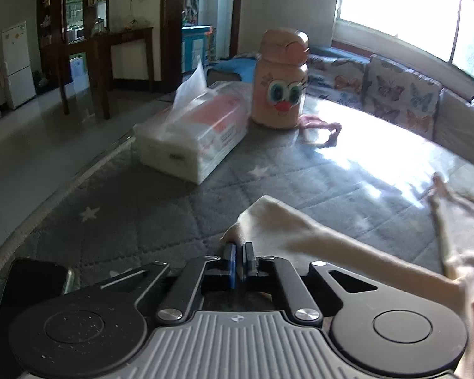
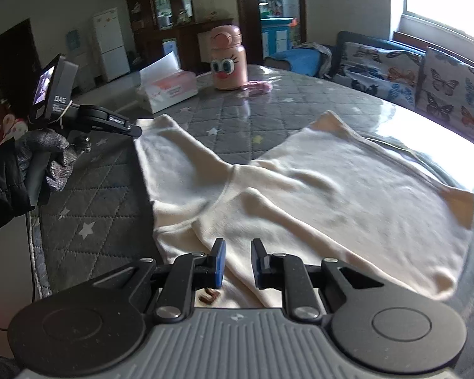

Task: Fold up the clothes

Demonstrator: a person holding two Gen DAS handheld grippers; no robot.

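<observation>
Cream knitted cloth garment (image 2: 300, 195) is lying spread on the grey quilted star-patterned table cover (image 2: 88, 195) (pink cartoon-faced bottle (image 2: 227, 62) beyond). Left gripper (image 1: 239, 249) is pinching its corner, jaws closed; right gripper (image 2: 238, 252) is hovering narrowly parted over its near edge.

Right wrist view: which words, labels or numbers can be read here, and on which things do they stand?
"DAS": on the left gripper's body.
Small white label on its arm: too blurred to read.
Print on the tissue pack: too small to read.
Bottle: a cartoon face only, no words.
</observation>
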